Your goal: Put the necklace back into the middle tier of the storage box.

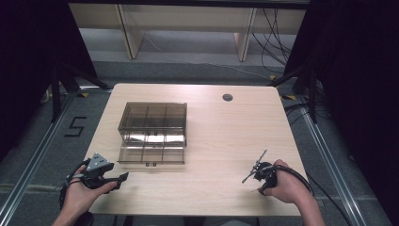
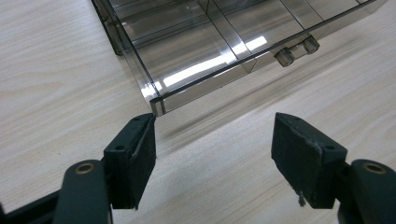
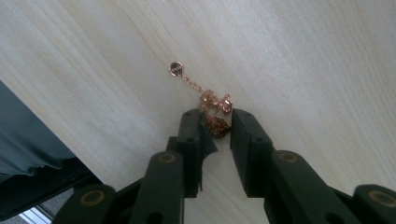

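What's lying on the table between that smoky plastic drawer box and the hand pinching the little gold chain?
Nothing: in the high view, only bare wooden table lies between the drawer box and the right gripper, whose jaws pinch the gold chain.

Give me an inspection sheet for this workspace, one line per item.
Surface: light wooden table, grommet hole at far edge.
Job's things: rose-gold chain bunched on the table; smoked clear drawer box, lower drawer pulled out, compartments look empty.
Clutter: nothing seen.
Grippers: left gripper open, near the drawer corner; right gripper closing around the chain.
Cables: black leads trail from right gripper.
Surroundings: dark curtains, grey floor, floor cables.
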`<state>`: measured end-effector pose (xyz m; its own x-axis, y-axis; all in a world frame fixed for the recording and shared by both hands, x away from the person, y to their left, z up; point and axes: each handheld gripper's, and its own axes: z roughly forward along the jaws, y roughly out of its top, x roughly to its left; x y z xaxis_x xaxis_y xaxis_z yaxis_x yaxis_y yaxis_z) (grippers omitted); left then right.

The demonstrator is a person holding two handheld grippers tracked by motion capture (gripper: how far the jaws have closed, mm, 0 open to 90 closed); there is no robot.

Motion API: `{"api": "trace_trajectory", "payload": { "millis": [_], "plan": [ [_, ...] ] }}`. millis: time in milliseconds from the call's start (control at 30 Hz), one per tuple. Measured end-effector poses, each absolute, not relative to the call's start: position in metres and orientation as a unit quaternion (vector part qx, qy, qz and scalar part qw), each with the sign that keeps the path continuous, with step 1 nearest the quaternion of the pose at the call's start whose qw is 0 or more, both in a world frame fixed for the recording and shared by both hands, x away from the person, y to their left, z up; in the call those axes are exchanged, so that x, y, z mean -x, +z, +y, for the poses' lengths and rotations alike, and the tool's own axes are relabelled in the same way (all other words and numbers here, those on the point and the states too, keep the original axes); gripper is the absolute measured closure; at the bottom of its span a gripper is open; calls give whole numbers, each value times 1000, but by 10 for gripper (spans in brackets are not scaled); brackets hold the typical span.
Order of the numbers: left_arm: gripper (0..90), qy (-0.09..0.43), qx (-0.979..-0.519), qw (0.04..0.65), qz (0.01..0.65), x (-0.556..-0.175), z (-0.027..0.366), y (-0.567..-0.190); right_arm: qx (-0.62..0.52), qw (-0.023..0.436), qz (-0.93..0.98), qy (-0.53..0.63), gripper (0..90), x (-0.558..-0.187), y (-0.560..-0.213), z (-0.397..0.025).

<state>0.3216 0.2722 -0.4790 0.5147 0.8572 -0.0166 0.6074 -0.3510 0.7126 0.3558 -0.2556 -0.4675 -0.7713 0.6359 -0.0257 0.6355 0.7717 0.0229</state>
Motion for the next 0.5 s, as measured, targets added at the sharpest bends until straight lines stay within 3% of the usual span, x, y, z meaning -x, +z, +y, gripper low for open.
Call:
{"api": "trace_trajectory", "payload": {
  "millis": [500],
  "plan": [
    [306,187,-803,339,452,-322,272,-479,-302,32,953,0,760,-359,-464,-245]
  ]
}}
